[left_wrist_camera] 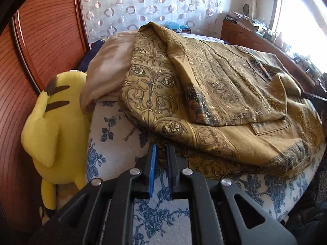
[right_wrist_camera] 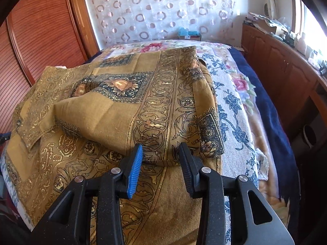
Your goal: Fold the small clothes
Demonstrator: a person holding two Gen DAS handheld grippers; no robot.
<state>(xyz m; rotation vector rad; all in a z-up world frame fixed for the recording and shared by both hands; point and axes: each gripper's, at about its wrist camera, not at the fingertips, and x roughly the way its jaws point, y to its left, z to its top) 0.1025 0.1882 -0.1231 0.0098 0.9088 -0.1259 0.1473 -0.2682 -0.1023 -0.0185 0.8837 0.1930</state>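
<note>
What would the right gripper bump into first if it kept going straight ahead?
Most likely the folded edge of the golden patterned cloth, which lies just beyond the open right gripper. How much gap remains is hard to judge from this view.

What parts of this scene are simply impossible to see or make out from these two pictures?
- Left wrist view: the left gripper fingertips meet the mustard-gold patterned garment; whether they pinch cloth is hidden.
- Same view: the yellow plush toy face is turned away.
- Right wrist view: clutter on the wooden cabinet is glare-washed.
</note>
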